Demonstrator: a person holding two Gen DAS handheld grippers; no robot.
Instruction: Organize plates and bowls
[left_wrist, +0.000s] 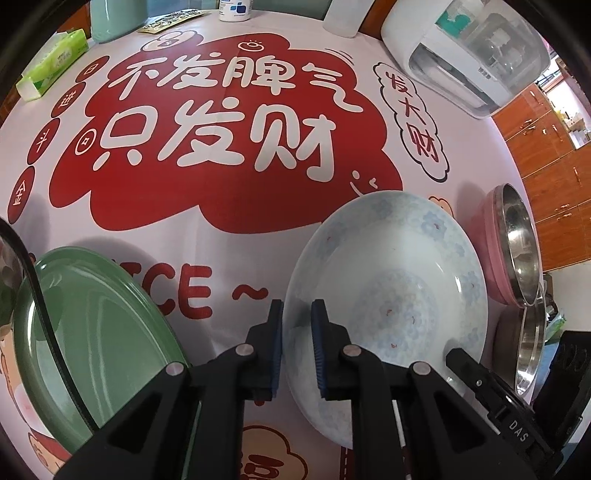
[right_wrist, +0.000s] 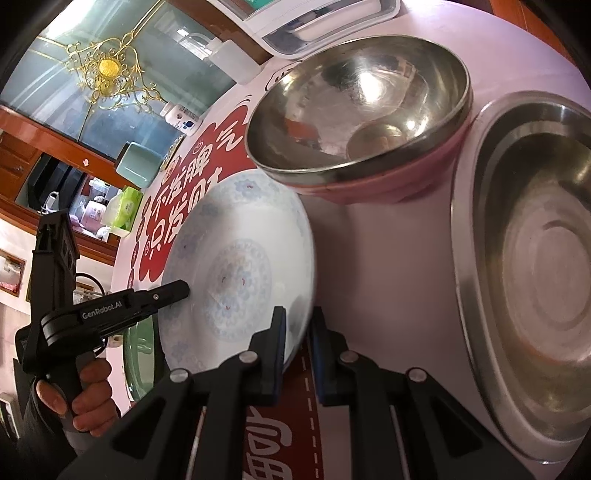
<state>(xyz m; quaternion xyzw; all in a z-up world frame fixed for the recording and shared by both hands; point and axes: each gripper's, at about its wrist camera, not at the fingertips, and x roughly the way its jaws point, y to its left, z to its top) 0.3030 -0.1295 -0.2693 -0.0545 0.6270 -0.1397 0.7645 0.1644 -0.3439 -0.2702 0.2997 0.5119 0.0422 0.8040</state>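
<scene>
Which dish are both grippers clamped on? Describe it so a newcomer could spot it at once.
On the red-and-white printed tablecloth, look between the green plate and the pink bowl. The dish there is the white plate, gripped at opposite rims. It alone has a faint blue floral pattern with tiny red marks.

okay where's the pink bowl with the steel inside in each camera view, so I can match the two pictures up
Left wrist view: the pink bowl is at the right edge, seen nearly edge-on, beyond the floral plate.
Right wrist view: the pink bowl is at top centre, its shiny inside facing the camera, just above the floral plate.
Shared landmark: the floral plate, with a gripper on its rim at each side.
</scene>
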